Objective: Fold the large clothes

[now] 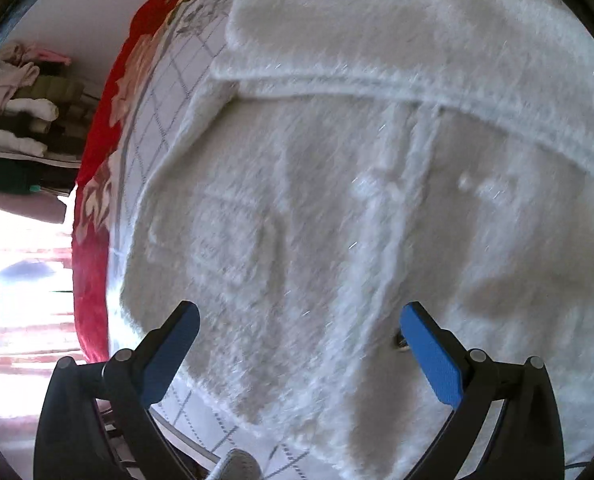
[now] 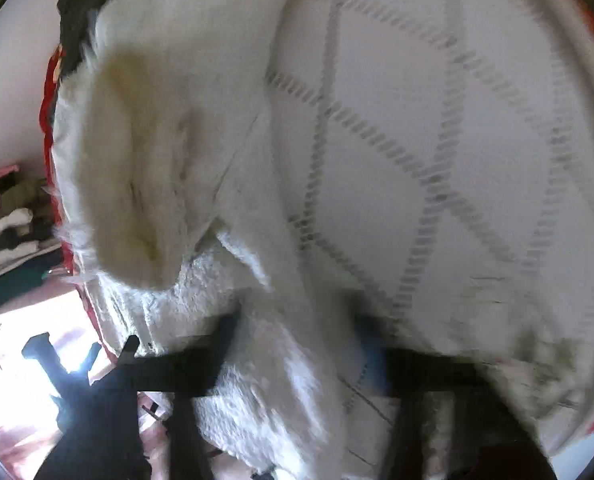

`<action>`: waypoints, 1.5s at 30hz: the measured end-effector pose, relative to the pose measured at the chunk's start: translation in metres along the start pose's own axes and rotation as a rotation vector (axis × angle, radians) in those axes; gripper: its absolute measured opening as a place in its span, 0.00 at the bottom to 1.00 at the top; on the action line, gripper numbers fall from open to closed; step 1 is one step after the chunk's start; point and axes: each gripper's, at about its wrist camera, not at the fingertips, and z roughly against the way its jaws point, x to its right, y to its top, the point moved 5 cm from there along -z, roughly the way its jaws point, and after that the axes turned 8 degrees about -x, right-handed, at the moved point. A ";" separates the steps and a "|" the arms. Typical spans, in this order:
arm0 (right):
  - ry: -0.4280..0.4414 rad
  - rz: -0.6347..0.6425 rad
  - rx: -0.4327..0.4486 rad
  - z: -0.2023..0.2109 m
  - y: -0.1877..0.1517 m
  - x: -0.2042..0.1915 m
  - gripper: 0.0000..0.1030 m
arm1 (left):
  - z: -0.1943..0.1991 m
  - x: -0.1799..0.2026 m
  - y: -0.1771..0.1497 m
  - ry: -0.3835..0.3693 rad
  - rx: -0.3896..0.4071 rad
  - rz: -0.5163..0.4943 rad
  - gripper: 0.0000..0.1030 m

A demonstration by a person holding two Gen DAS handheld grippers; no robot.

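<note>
White fleece coat (image 1: 337, 208) lies spread on the checked bedsheet (image 1: 165, 92). My left gripper (image 1: 299, 344) hovers wide above its hem; my right gripper (image 2: 293, 364) pinches a fold (blurred). Bulky, soft, limp, I judge: grip seams and edges.

I see the white robe (image 1: 337, 208) as thick, fluffy fleece cloth, its nap rough and matt. Under the robe, the bedsheet (image 2: 477, 140) looks like smooth matt cloth printed with a grey grid. Beside the robe, the red blanket (image 1: 97, 216) is plush cloth. My left gripper (image 1: 299, 324) has matt black plastic arms with smooth blue pads (image 1: 431, 354).
</note>
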 end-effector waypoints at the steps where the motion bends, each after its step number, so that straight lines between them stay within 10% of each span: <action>1: 0.011 -0.014 0.013 -0.004 -0.005 -0.005 0.07 | 0.000 -0.003 -0.005 0.008 0.006 0.000 1.00; 9: -0.001 -0.089 -0.095 -0.029 -0.059 -0.004 0.12 | 0.006 -0.025 -0.040 0.060 0.029 -0.003 1.00; 13: -0.164 -0.022 -0.040 -0.003 -0.062 0.005 0.62 | 0.020 -0.010 -0.057 0.068 0.035 -0.012 1.00; 19: -0.367 0.187 -0.007 0.036 -0.071 0.024 0.79 | 0.055 0.040 -0.076 0.109 0.052 -0.028 1.00; 33: -0.486 0.305 -0.046 0.125 -0.059 0.131 0.80 | 0.100 0.212 -0.161 0.211 0.003 -0.277 1.00; 45: -0.417 0.293 -0.087 0.118 0.001 0.144 0.80 | 0.074 0.212 -0.110 0.383 0.033 -0.213 1.00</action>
